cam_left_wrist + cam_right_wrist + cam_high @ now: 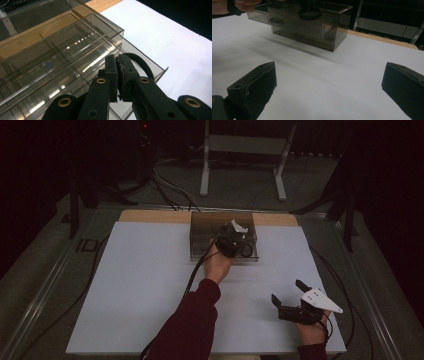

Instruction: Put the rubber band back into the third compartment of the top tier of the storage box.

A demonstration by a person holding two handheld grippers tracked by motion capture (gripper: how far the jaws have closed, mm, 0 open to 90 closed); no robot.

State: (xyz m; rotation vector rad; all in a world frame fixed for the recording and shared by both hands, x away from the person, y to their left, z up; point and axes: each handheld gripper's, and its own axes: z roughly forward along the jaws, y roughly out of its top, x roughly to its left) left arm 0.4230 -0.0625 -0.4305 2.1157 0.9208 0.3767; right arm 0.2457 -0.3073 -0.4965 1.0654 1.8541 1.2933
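Gripping black ring (140,62) at drawer's (160,71) front edge, left gripper (119,75)

A wooden table (150,215) carries a large white sheet (150,285) that covers nearly all of it. On the sheet's far edge stands a smoky clear plastic organizer box (200,240), partly over the bare wood strip.

Left gripper (119,75) is pinching a black ring (140,62), jaws closed on it. It's hovering over the clear plastic organizer box (75,45), which is sitting on the white table (175,50).
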